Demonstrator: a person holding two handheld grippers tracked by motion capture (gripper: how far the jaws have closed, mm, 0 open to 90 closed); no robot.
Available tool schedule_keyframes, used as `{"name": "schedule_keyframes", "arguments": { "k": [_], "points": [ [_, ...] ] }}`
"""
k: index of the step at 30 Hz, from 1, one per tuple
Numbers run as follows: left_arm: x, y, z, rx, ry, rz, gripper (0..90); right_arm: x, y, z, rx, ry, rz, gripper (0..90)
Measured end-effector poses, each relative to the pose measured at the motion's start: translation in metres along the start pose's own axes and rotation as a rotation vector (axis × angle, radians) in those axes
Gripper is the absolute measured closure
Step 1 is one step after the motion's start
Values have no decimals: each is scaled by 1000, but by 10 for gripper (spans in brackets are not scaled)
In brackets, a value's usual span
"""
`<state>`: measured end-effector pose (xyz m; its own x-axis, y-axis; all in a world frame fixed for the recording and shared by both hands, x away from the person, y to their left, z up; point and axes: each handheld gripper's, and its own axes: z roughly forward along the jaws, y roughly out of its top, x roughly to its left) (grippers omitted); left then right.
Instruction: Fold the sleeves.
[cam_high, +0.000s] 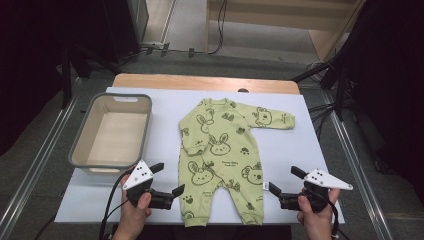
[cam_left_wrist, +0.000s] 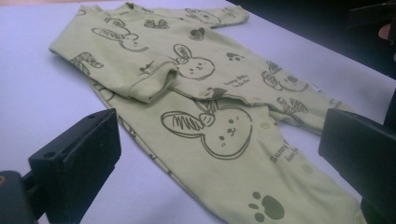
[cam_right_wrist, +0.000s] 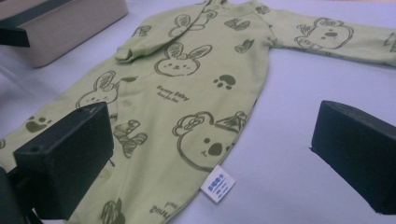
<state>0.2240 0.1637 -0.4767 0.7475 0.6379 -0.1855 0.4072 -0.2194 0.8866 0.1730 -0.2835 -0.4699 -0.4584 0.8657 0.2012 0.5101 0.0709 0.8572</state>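
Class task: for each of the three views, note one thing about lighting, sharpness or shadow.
High view: the table is evenly lit, the surroundings dark. Left gripper view: the romper prints are sharp, the near black jaws soft. Right gripper view: light is even, with a faint shadow beside the basket.

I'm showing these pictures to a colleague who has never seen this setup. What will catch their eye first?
Probably the light green baby romper printed with bunnies, flat in the middle of the white table, one sleeve folded across its chest. Next, the empty beige basket left of it, then the open left gripper and right gripper flanking its legs.
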Motion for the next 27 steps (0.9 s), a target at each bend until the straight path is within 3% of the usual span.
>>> {"name": "schedule_keyframes", "arguments": {
  "k": [5, 19, 27],
  "points": [
    [4, -1, -6, -21, 5, -14, 0, -7, 13, 4, -8, -23, -12, 0],
    [14, 0, -17, -55, 28, -21, 0, -41, 50, 19, -18, -67, 20, 0],
    [19, -1, -20, -63, 31, -28, 0, -62, 64, 36, 10, -91, 34, 0]
  ]
}}
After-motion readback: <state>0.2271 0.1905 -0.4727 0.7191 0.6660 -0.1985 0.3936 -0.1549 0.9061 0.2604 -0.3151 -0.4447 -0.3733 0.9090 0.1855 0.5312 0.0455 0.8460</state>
